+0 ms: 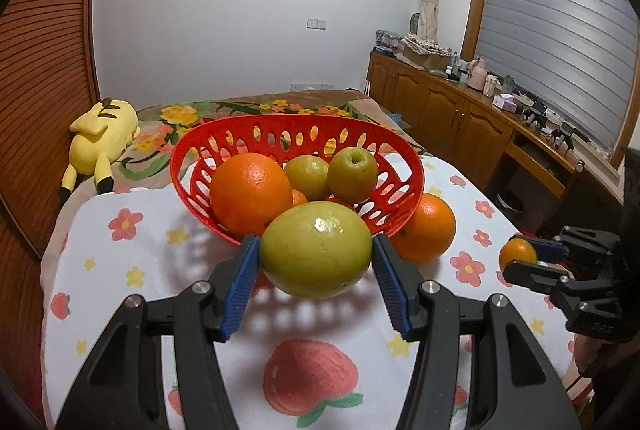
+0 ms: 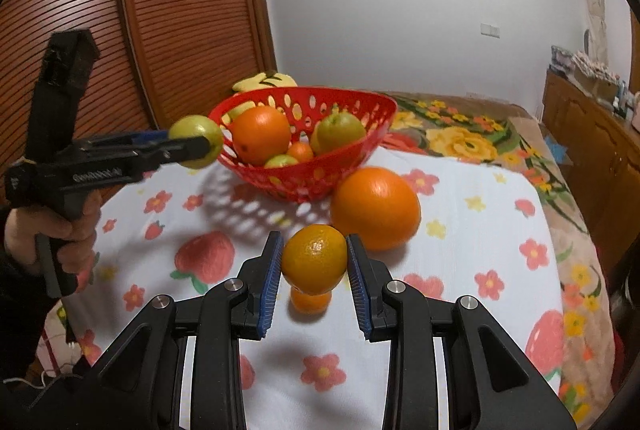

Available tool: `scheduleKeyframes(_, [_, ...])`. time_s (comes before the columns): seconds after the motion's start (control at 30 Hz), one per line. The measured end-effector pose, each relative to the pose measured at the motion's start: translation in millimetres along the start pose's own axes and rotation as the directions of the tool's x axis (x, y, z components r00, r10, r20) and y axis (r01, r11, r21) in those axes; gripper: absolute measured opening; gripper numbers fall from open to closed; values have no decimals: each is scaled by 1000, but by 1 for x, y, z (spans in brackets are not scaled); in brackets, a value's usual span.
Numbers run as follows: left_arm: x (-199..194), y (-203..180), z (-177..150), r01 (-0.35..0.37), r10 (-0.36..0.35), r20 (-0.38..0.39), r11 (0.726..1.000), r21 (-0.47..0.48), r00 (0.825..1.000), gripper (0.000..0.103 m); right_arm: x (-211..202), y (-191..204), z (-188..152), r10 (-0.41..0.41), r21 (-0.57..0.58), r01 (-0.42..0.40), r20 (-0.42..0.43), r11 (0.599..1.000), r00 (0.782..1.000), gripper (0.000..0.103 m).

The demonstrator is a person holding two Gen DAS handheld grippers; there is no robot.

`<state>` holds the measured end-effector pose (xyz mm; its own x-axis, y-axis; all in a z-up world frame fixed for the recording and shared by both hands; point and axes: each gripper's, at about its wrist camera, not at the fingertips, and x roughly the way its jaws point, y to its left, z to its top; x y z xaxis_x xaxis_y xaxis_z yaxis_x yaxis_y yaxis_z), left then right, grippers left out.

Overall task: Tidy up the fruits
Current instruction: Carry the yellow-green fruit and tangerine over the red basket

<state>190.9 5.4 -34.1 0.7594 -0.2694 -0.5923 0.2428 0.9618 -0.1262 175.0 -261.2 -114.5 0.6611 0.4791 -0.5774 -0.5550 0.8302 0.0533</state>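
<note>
Two pairs of tongs are seen, one in each hand, and each is clenched on a fruit held clear of the surface. The left tongs (image 1: 316,254) are closed on a large green fruit (image 1: 316,250), gripped at its two sides by the blue pads (image 1: 244,290), just in front of the red basket (image 1: 192,165). The right tongs (image 2: 314,262) are closed on a small orange (image 2: 315,258), whose shadow-side twin, another small orange (image 2: 310,301), is partly hidden directly beneath it on the cloth.

Inside the red basket a large orange (image 1: 250,193) is seen at the left, with two green fruits (image 1: 352,173) behind it and at least one small orange fruit (image 1: 298,197) low down between them. A second large orange (image 1: 426,228) is set on the flowered cloth (image 1: 120,270) that covers the surface, just beside the basket's right rim; whether it touches the basket cannot be told.

In the right wrist view the left tongs are seen from the side, held by a hand (image 2: 52,234) around the black grip, with the green fruit close to the basket's near-left rim.

A yellow plush toy (image 1: 100,137) is lying on the bed behind the surface, and a wooden cabinet (image 1: 460,117) stands along the wall at the right.
</note>
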Motion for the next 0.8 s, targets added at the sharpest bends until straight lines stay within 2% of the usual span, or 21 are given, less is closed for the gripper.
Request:
scheduleKeyframes(0.37, [19, 0, 10, -11, 11, -28, 1000, 10, 1000, 56, 5, 16, 32, 13, -65, -12, 21, 998, 1000, 31])
scheduleKeyframes(0.8, [27, 1, 13, -16, 17, -34, 1000, 20, 999, 56, 30, 17, 56, 33, -89, -34, -10, 995, 999, 31])
